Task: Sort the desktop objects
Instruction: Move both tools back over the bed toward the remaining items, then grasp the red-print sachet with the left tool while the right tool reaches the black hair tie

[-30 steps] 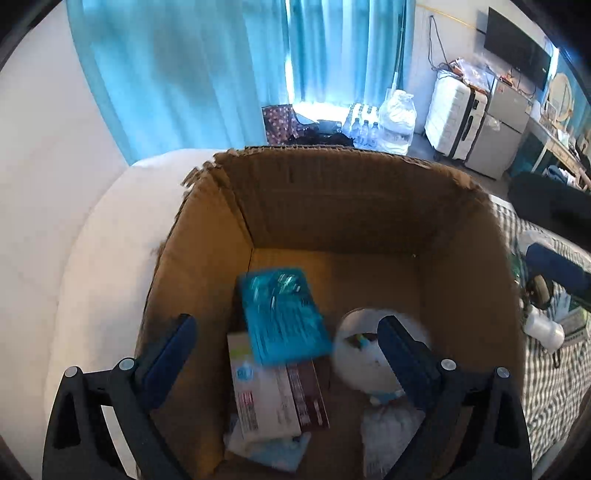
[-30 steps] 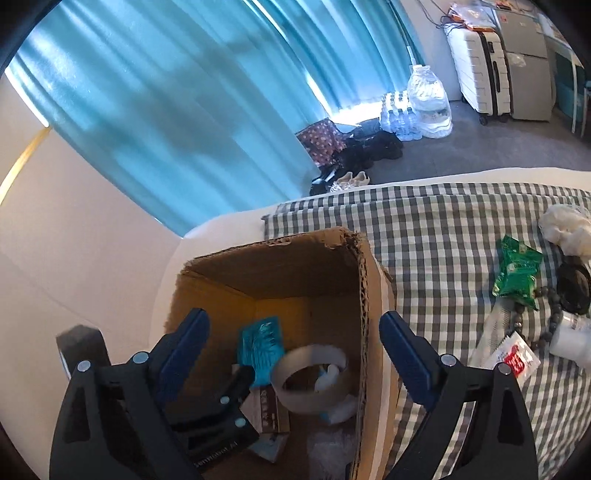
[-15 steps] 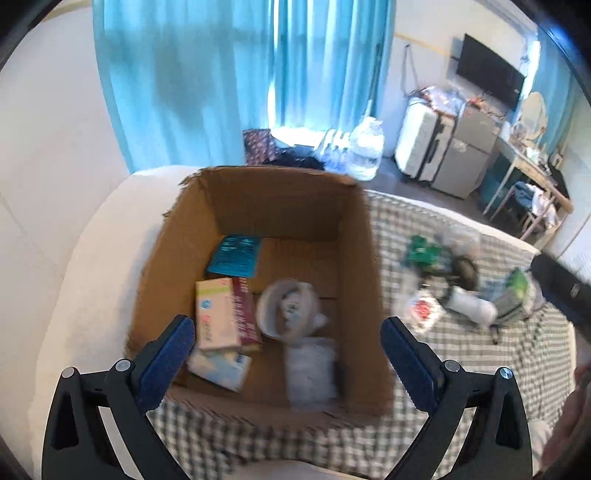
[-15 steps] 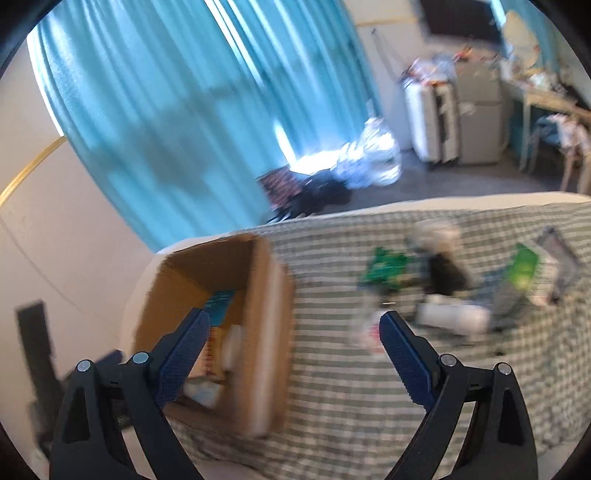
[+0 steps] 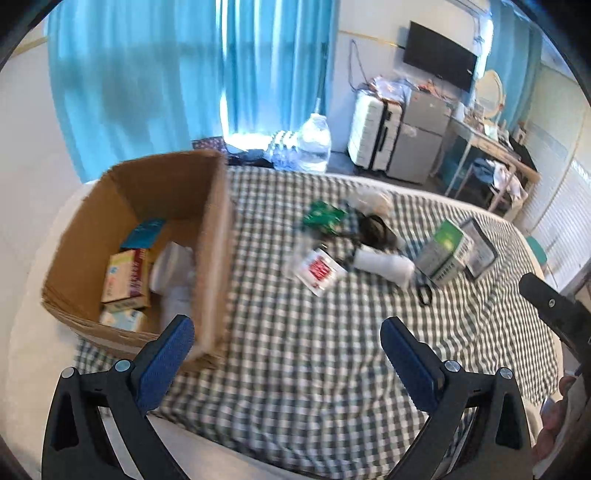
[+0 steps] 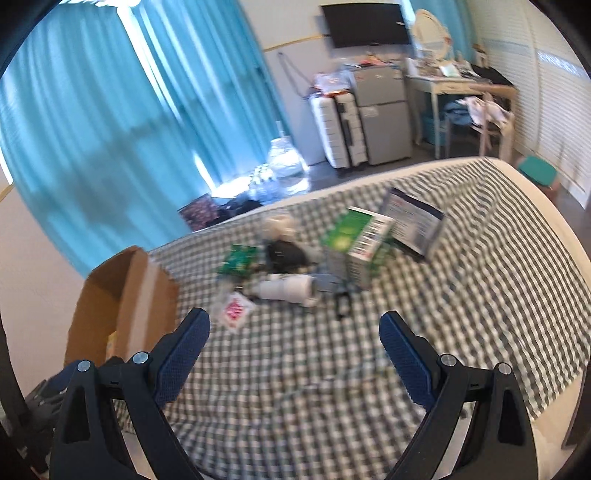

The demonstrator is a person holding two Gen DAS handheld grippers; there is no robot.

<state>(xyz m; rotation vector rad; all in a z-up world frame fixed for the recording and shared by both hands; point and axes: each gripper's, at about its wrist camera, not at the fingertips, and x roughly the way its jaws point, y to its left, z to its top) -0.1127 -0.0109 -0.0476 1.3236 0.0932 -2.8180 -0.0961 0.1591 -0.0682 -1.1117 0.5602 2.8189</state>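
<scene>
Background only: turquoise curtains [image 5: 155, 74] cover the window, bright gap low at the floor. Large clear water jug [image 5: 314, 142] stands on the floor beside a pack of small bottles [image 6: 264, 181]. White suitcase [image 5: 373, 138] stands upright, touching a grey mini fridge [image 5: 421, 140] (clutter on top, too blurred to identify). Black TV [image 6: 365, 24] on the wall; oval mirror [image 6: 430, 26] near it, above a pale desk [image 6: 454, 85]. Teal stool [image 6: 537, 173] far right.

No legible text on any packaging.
</scene>
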